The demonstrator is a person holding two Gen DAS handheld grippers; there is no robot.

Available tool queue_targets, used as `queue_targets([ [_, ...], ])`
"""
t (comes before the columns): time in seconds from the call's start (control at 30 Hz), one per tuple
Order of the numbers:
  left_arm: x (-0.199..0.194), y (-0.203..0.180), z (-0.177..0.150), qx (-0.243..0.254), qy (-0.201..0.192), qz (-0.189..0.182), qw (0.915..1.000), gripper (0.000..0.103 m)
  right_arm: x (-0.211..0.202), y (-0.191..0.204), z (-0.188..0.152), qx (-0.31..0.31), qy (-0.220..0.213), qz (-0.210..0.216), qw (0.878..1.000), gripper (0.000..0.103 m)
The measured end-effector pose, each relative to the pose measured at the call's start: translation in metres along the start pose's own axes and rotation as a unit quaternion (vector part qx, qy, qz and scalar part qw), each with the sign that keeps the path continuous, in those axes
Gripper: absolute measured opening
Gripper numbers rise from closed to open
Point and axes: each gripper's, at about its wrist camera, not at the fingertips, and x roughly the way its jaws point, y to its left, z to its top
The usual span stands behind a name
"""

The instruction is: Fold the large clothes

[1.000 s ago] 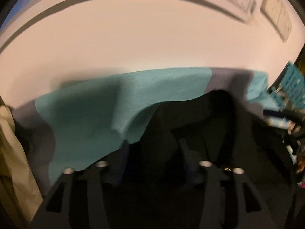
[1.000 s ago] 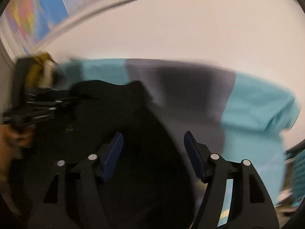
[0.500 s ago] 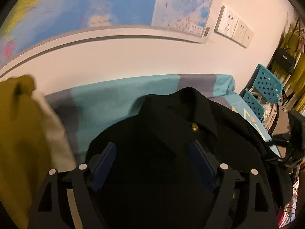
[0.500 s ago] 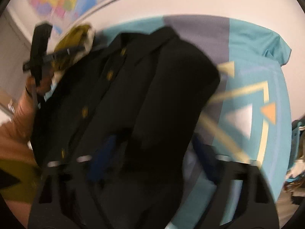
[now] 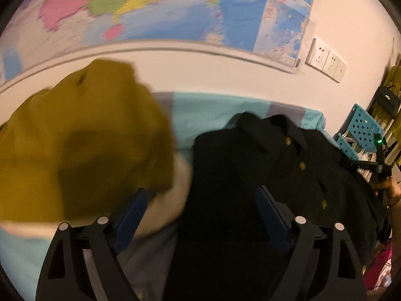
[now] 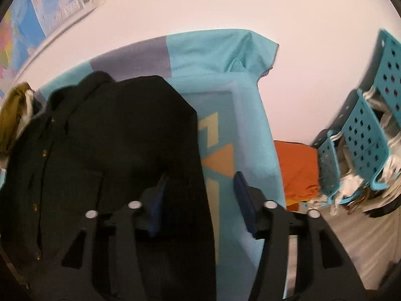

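As jaws open, jacket (image 6: 112, 138) lies under right tool (image 6: 200, 195).

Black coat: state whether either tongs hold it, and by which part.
Neither holds it. The left tongs hang above the black coat, opening, with nothing between the pads. The right tongs straddle its folded edge, also opening, without pressing on it.

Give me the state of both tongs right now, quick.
Left tongs: opening, empty, above the black jacket.
Right tongs: opening, nothing gripped; jacket edge lies between them.

Black gold-buttoned coat (image 6: 105, 135) flat on bedspread (image 6: 215, 50)
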Motion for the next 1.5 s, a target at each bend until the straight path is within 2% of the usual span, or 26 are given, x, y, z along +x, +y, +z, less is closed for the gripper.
queue_targets([
  [0.07, -0.01, 0.018, -0.019, -0.014, 0.014, -0.002, 0.9998, 0.086, -0.019, -0.002, -0.009, 0.011, -0.017, 0.038, 0.999, 0.062],
  [0.1, -0.015, 0.025, -0.027, -0.022, 0.015, -0.009, 0.9996, 0.087, -0.032, -0.002, -0.014, 0.006, -0.027, 0.053, 0.998, 0.071],
  [0.2, -0.027, 0.041, -0.056, -0.047, 0.024, -0.054, 0.9971, 0.094, -0.068, 0.013, -0.042, -0.023, -0.038, 0.098, 0.994, 0.085],
  [0.33, -0.025, 0.034, -0.094, -0.034, 0.048, -0.097, 0.9936, 0.094, -0.082, 0.021, -0.09, -0.059, -0.014, 0.111, 0.992, 0.09],
  [0.43, -0.015, 0.02, -0.112, -0.007, 0.068, -0.088, 0.9938, 0.09, -0.078, 0.022, -0.115, -0.069, 0.002, 0.104, 0.992, 0.088],
  [0.47, -0.017, 0.015, -0.114, 0.005, 0.053, -0.081, 0.9953, 0.07, -0.076, 0.022, -0.122, -0.069, 0.007, 0.108, 0.992, 0.085],
  [0.53, -0.018, 0.01, -0.114, 0.005, 0.052, -0.082, 0.9952, 0.041, -0.076, 0.023, -0.128, -0.06, 0.009, 0.127, 0.99, 0.053],
  [0.57, -0.017, 0.01, -0.113, 0.001, 0.052, -0.074, 0.9959, 0.02, -0.076, 0.025, -0.127, -0.056, 0.006, 0.137, 0.989, 0.046],
  [0.6, -0.019, 0.011, -0.109, -0.011, 0.055, -0.082, 0.9951, 0.014, -0.079, 0.027, -0.126, -0.058, -0.002, 0.145, 0.988, 0.03],
  [0.63, -0.022, 0.012, -0.105, -0.019, 0.051, -0.08, 0.9953, 0.014, -0.083, 0.03, -0.126, -0.06, -0.009, 0.147, 0.987, 0.021],
  [0.7, -0.045, 0.016, -0.086, -0.021, 0.022, -0.066, 0.9974, 0.013, -0.095, 0.031, -0.118, -0.064, -0.034, 0.128, 0.989, 0.01],
  [0.77, -0.069, 0.019, -0.068, -0.017, -0.003, -0.047, 0.9987, 0.01, -0.104, 0.021, -0.109, -0.042, -0.06, 0.119, 0.99, 0.008],
  [0.83, -0.096, 0.021, -0.042, 0.002, -0.024, 0.002, 0.9997, 0.009, -0.11, 0.005, -0.099, -0.014, -0.08, 0.104, 0.991, 0.008],
  [0.87, -0.105, 0.021, -0.029, 0.019, -0.03, 0.058, 0.9977, 0.007, -0.111, -0.003, -0.093, 0.001, -0.087, 0.102, 0.991, 0.008],
  [0.9, -0.108, 0.023, -0.024, 0.033, -0.035, 0.108, 0.993, 0.008, -0.108, -0.008, -0.09, 0.011, -0.086, 0.1, 0.991, 0.008],
  [0.93, -0.107, 0.024, -0.014, 0.06, -0.041, 0.225, 0.9717, 0.009, -0.103, -0.012, -0.088, 0.016, -0.082, 0.095, 0.992, 0.008],
  [0.97, -0.103, 0.029, -0.009, 0.067, -0.036, 0.284, 0.9558, 0.021, -0.097, -0.013, -0.088, 0.018, -0.077, 0.09, 0.993, 0.01],
  [1.0, -0.096, 0.036, -0.007, 0.062, -0.019, 0.291, 0.9545, 0.027, -0.087, -0.013, -0.088, 0.02, -0.064, 0.082, 0.994, 0.015],
  [1.07, -0.083, 0.044, -0.012, 0.037, 0.003, 0.28, 0.9593, 0.046, -0.072, -0.015, -0.091, 0.023, -0.042, 0.067, 0.997, 0.022],
  [1.1, -0.077, 0.045, -0.019, 0.028, 0.014, 0.269, 0.9627, 0.049, -0.065, -0.014, -0.094, 0.025, -0.033, 0.057, 0.998, 0.038],
  [1.13, -0.069, 0.042, -0.03, 0.028, 0.029, 0.233, 0.9716, 0.057, -0.065, -0.014, -0.097, 0.027, -0.031, 0.055, 0.998, 0.052],
  [1.17, -0.065, 0.039, -0.043, 0.024, 0.037, 0.184, 0.9819, 0.07, -0.066, -0.013, -0.101, 0.031, -0.032, 0.055, 0.997, 0.058],
  [1.23, -0.061, 0.036, -0.063, 0.016, 0.036, 0.122, 0.9918, 0.081, -0.079, -0.014, -0.108, 0.034, -0.049, 0.058, 0.997, 0.071],
  [1.3, -0.059, 0.032, -0.081, 0.008, 0.037, 0.088, 0.9954, 0.081, -0.098, -0.017, -0.115, 0.035, -0.069, 0.053, 0.996, 0.079],
  [1.4, -0.061, 0.031, -0.093, 0.0, 0.031, 0.075, 0.9967, 0.081, -0.126, -0.02, -0.131, 0.021, -0.083, 0.055, 0.995, 0.087],
  [1.5, -0.068, 0.034, -0.092, -0.006, 0.01, 0.046, 0.9989, 0.081, -0.144, -0.014, -0.158, -0.02, -0.073, 0.038, 0.996, 0.092],
])
